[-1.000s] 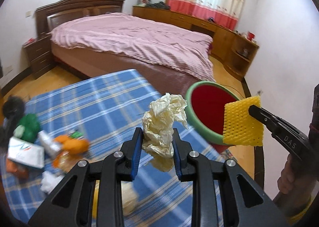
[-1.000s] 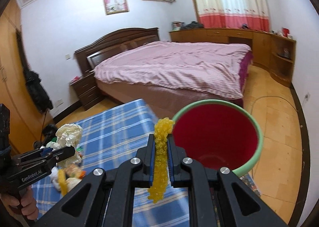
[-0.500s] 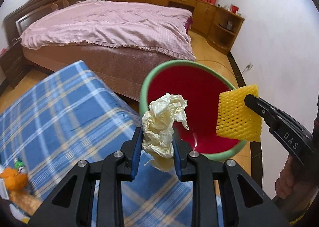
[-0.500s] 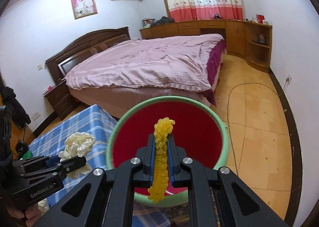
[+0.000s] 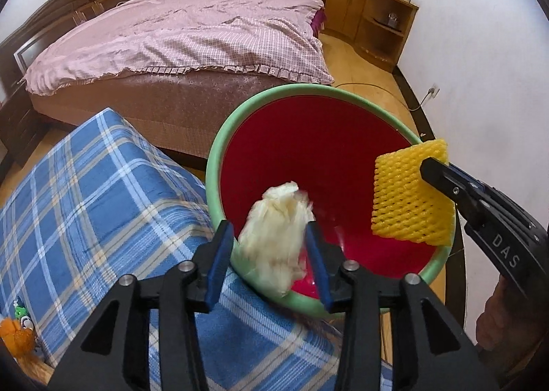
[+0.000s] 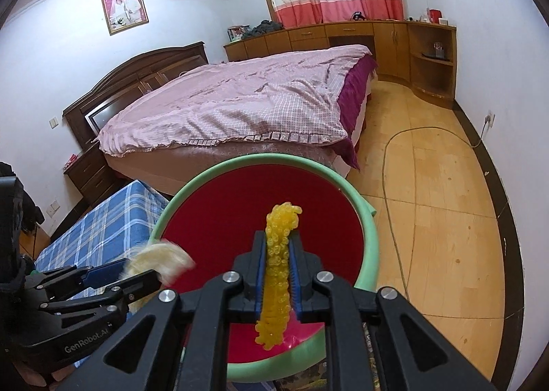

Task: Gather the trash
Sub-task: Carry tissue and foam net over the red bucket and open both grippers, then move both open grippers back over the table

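We note the left gripper [image 5: 271,253] held over the near rim of the bin [image 5: 219,137], evidently to drop its load: jaws opening, the blurred cream paper wad [image 5: 278,247] loose between them. The right gripper [image 6: 278,267] is opening too, yellow foam net [image 6: 277,284] still between its pads, above the bin's red inside.
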The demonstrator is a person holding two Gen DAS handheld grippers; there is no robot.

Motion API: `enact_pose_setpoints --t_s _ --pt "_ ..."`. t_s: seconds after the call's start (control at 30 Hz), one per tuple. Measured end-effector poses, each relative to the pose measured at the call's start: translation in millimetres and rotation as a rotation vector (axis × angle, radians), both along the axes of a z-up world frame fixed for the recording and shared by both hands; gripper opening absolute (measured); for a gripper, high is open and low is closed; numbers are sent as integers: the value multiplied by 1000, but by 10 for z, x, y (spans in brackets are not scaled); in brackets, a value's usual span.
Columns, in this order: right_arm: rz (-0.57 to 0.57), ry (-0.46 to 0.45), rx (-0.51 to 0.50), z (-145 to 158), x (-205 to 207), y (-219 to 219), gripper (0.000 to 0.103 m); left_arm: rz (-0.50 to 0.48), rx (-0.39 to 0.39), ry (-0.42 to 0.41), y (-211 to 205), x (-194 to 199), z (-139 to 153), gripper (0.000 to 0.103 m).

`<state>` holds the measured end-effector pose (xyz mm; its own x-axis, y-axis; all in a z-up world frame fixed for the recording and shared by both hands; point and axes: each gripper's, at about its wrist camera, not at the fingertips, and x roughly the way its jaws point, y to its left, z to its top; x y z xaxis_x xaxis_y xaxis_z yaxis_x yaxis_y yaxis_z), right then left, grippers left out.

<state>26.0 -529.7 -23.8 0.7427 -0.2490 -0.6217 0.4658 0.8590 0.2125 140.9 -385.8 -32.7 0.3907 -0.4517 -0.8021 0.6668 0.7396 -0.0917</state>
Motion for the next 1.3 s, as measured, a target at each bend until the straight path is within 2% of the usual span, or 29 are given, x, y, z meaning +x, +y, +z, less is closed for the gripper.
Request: enact_pose_setpoints --t_s 0.17,0.63,0.93,1.3 --pt "-6 -10 13 24 -37 3 37 15 -4 2 13 15 10 47" --pt "3 -69 4 346 -274 261 52 72 -65 -31 452 -129 345 47" --pt "46 -95 7 643 -391 670 60 146 -103 -72 986 -292 629 47" --pt "163 -111 43 764 -377 1337 64 303 -129 -117 1873 -442 842 47"
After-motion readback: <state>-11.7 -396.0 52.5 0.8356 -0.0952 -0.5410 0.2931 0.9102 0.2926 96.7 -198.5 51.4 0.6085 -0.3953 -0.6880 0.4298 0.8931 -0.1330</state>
